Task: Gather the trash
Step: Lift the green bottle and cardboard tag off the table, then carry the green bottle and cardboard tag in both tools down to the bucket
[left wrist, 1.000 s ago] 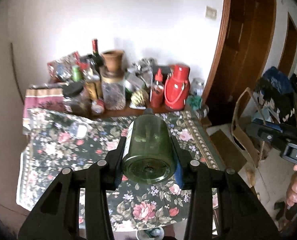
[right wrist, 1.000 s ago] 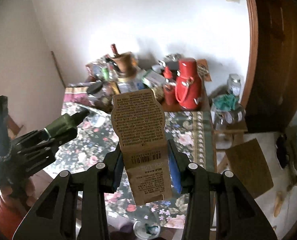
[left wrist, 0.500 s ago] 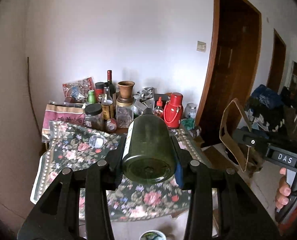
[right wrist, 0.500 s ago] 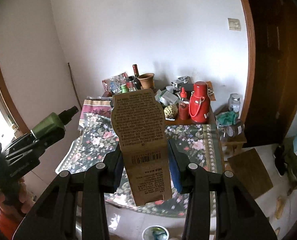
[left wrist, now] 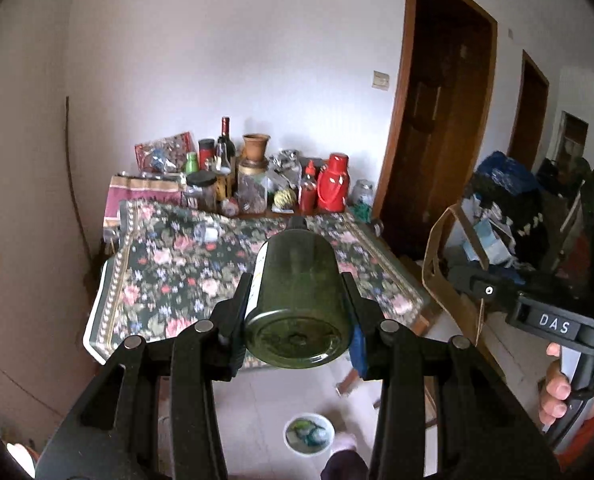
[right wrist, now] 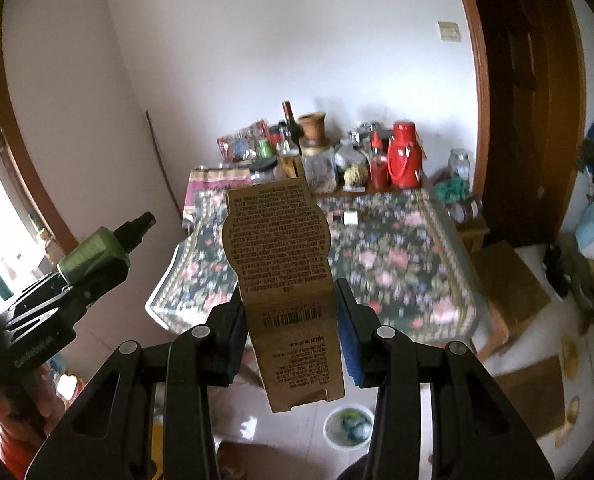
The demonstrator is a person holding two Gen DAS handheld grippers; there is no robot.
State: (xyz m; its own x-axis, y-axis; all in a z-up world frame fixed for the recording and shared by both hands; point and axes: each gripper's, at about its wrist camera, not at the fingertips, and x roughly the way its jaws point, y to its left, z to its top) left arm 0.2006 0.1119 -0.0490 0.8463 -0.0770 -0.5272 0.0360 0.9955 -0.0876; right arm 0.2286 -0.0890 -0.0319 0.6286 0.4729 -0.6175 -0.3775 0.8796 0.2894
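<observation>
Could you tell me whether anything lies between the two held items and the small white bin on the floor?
Nothing visible does: the dark green spray bottle and brown cardboard package hang above bare tile, the white bin just below.

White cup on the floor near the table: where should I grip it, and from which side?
Take it by the rim, from straight above, one finger inside and one outside. The white cup stands upright, mouth open upward, and its round body may be too wide to span. Both grippers are full now: left gripper on the green bottle, right gripper on the brown card.
</observation>
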